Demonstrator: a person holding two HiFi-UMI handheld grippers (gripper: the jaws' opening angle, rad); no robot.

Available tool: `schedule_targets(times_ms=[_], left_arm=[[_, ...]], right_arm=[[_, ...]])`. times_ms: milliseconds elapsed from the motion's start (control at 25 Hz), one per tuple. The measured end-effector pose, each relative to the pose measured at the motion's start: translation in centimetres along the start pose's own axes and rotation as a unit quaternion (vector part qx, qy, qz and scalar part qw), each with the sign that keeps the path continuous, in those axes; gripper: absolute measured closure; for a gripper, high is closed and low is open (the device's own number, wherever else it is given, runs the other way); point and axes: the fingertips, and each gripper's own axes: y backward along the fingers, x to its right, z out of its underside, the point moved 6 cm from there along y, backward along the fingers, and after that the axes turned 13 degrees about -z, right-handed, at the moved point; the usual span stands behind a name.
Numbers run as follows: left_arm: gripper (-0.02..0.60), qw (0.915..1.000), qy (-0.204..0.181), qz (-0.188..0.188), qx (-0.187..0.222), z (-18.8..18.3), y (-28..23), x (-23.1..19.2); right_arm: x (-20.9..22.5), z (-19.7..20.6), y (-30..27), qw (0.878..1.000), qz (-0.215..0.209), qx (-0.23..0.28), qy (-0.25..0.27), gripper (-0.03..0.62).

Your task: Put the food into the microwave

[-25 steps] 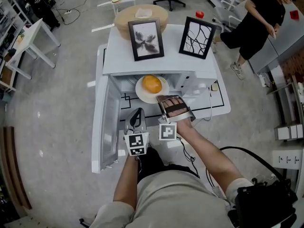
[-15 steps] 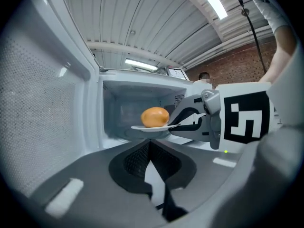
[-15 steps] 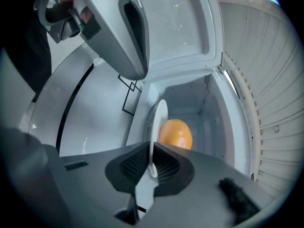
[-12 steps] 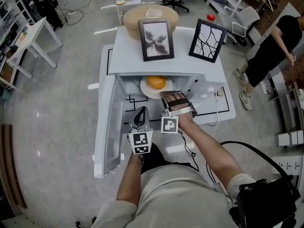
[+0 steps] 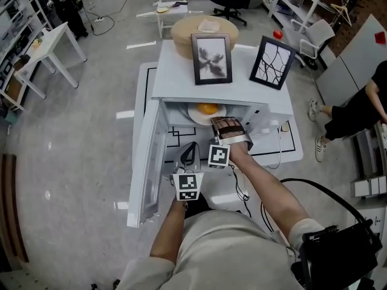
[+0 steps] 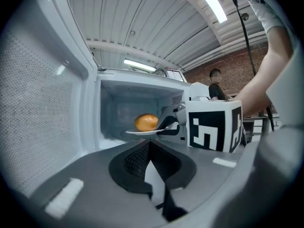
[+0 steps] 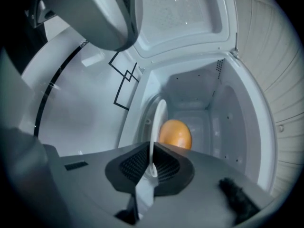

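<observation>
A white microwave point(image 5: 211, 83) stands with its door point(image 5: 148, 162) swung open to the left. My right gripper point(image 5: 219, 123) is shut on the near rim of a white plate point(image 5: 198, 111) that carries a round orange food item point(image 5: 208, 108). The plate is level and hangs partly inside the cavity mouth. In the right gripper view the plate rim point(image 7: 156, 127) sits pinched between the pads, with the orange food point(image 7: 175, 133) and the cavity behind it. My left gripper point(image 5: 189, 149) hovers shut and empty in front of the opening, and from it I see the plate point(image 6: 147, 132) and the food point(image 6: 146, 122).
Two framed pictures point(image 5: 211, 58) point(image 5: 272, 62) stand on top of the microwave. A round wooden table point(image 5: 202, 29) is behind it. A white table point(image 5: 48, 47) is at the far left, and a person point(image 5: 363, 110) is at the right edge. Cables lie on the table by the microwave.
My right gripper has carried the plate forward and slightly down, further into the microwave opening. The left gripper has hardly moved.
</observation>
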Motion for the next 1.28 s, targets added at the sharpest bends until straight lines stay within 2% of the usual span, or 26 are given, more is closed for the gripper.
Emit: schedule_targets(times_ms=[160,400,600,720,880,1000,1080,1160,1280], left_arm=[[0.574,1.0,-0.007,0.005,0.003,0.1,0.1,0.1],[0.574,0.9998,-0.012,-0.014,0.007,-0.2,0.3,-1.1],[0.574,0.9997,-0.018,-0.012,0.007,0.1,0.6,-0.9],[0.574,0.9997,-0.018,-0.012,0.008,0.1,0.6,-1.0],[0.574,0.9996,-0.023,-0.01,0.009,0.5,0.6,-0.9],[0.574,0.9997,-0.022,-0.008,0.007,0.5,0.8,-0.8],[0.574,0.9998,-0.02,-0.008,0.003,0.9,0.9,-0.8],[0.574,0.9997,-0.021,-0.01,0.005,0.6,1.0,-0.9],[0.574,0.9997,-0.023,-0.009,0.008,0.1,1.2,-0.9]], right_arm=[[0.6,0.1,-1.2,1.0,-0.004,-0.008,-0.004,0.568],[1.4,-0.3,-2.6,1.0,-0.007,-0.012,-0.005,0.568],[2.3,-0.1,-3.7,1.0,-0.004,-0.016,-0.016,0.568],[2.7,0.0,-4.3,0.999,-0.01,-0.011,-0.041,0.568],[3.2,-0.1,-4.4,0.992,-0.038,0.025,-0.114,0.568],[3.9,-0.3,-4.1,0.981,-0.066,0.062,-0.172,0.562],[4.3,-0.3,-3.9,0.967,-0.087,0.09,-0.22,0.545],[4.9,-0.2,-3.7,0.948,-0.109,0.12,-0.274,0.532],[5.7,0.2,-3.5,0.911,-0.145,0.165,-0.35,0.485]])
